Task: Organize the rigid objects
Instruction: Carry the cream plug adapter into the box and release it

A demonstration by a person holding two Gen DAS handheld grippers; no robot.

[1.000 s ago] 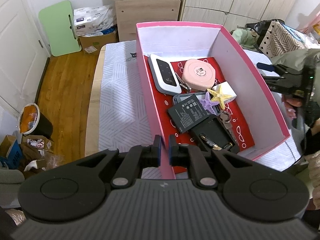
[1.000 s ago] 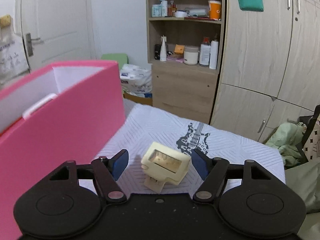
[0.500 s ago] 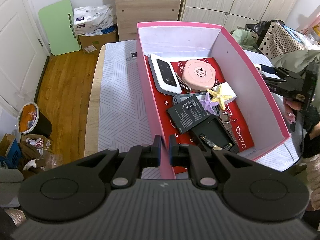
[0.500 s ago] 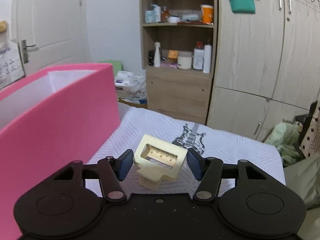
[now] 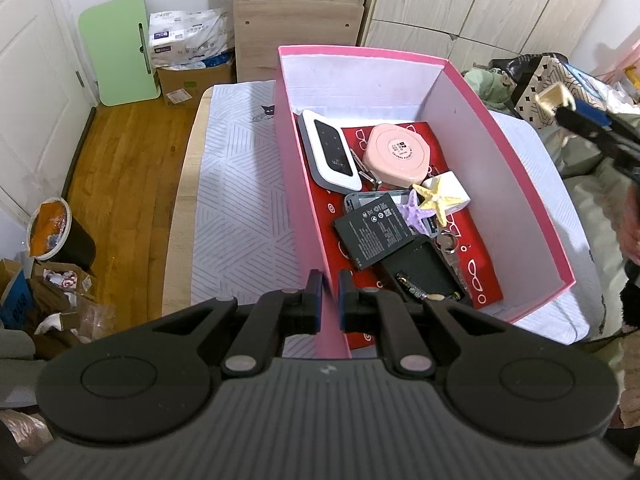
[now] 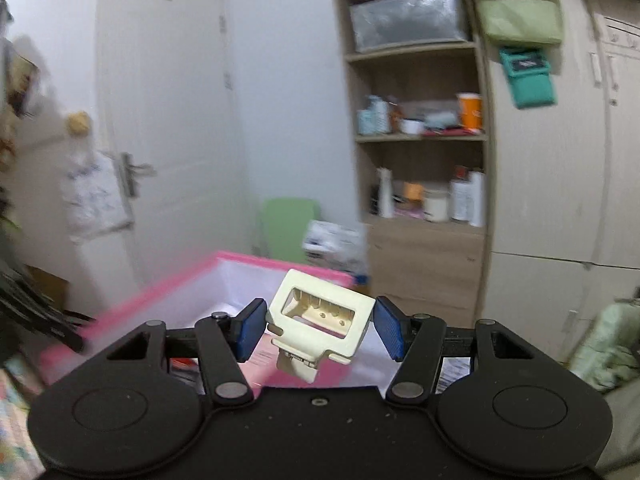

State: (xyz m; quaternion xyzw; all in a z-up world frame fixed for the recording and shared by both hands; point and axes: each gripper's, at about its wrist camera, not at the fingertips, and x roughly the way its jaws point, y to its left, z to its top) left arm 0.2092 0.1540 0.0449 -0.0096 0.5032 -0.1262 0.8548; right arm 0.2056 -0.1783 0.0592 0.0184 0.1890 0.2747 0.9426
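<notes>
A cream plastic piece [image 6: 320, 322] with a rectangular window is pinched between the blue pads [image 6: 251, 330] of the right hand-held gripper [image 6: 320, 330], whose jaws are seen to have just closed in on it. The piece is held in the air, clear of any surface, over the near edge of the pink box [image 6: 160, 292]; from the left wrist view it is seen at the far right, above and outside the box's right wall [image 5: 554, 98].

The left hand-held gripper [image 5: 329, 300] is pressed together on the near left wall of the pink box [image 5: 500, 184], one finger outside the wall and one inside.

The box stands open on a desk covered with a white patterned cloth [image 5: 240, 184]. On its red lining are laid a white and grey device [image 5: 328, 152], a round pink case [image 5: 398, 154], a yellow starfish [image 5: 434, 200], a purple starfish [image 5: 416, 214], a white block [image 5: 454, 188] beneath the yellow one, a flat black battery [image 5: 372, 232] and a black case [image 5: 424, 272]. Some keys [image 5: 446, 242] are lodged between the starfish and the black case.

Part of a hand [image 5: 632, 224] is seen at the right edge behind the right hand-held gripper.
</notes>
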